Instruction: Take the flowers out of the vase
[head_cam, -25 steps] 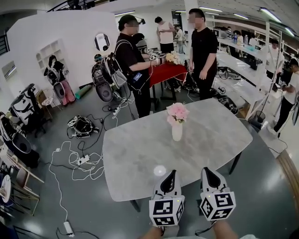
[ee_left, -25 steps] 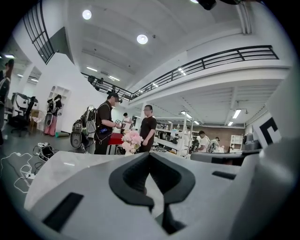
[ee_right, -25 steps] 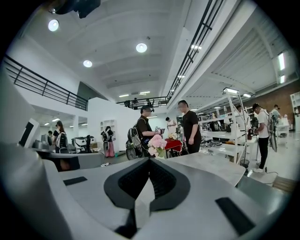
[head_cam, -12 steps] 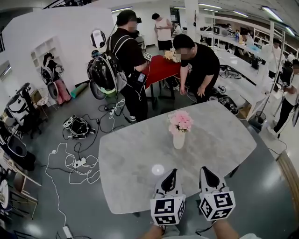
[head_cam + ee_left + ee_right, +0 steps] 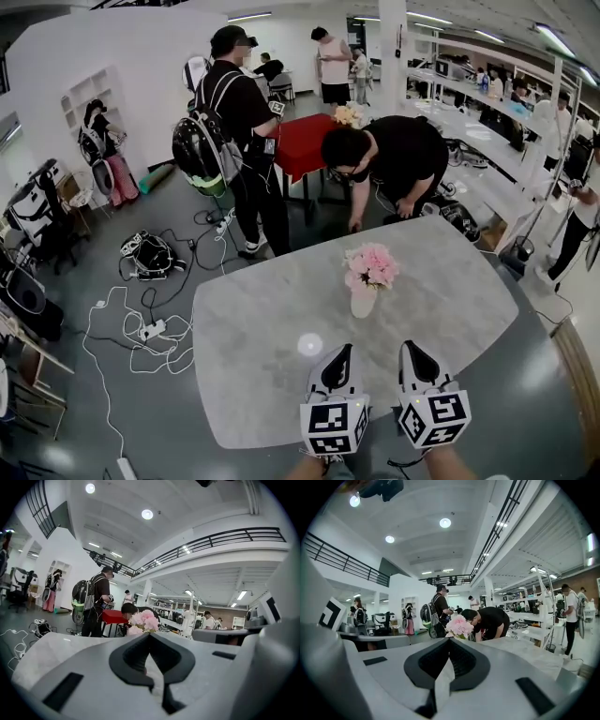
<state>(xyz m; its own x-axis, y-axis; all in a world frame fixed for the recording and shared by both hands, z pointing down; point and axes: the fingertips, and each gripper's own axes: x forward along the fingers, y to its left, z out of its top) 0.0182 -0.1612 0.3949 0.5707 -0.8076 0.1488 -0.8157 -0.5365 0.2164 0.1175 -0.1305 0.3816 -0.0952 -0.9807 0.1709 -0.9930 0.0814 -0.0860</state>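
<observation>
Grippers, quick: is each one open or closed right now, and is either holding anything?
Left gripper: closed, holding nothing.
Right gripper: closed, holding nothing.

pink flowers (image 5: pixel 371 266) are bunched upright in a small white vase (image 5: pixel 363 302), which is stood right of centre on the table.

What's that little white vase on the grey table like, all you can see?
The small white vase looks smooth, perhaps ceramic; it is too small to be sure. It stands upright on the grey marble-look table, near its middle. A bunch of pink flowers fills its mouth and hides the rim. Only the table and the flowers touch it.
</observation>
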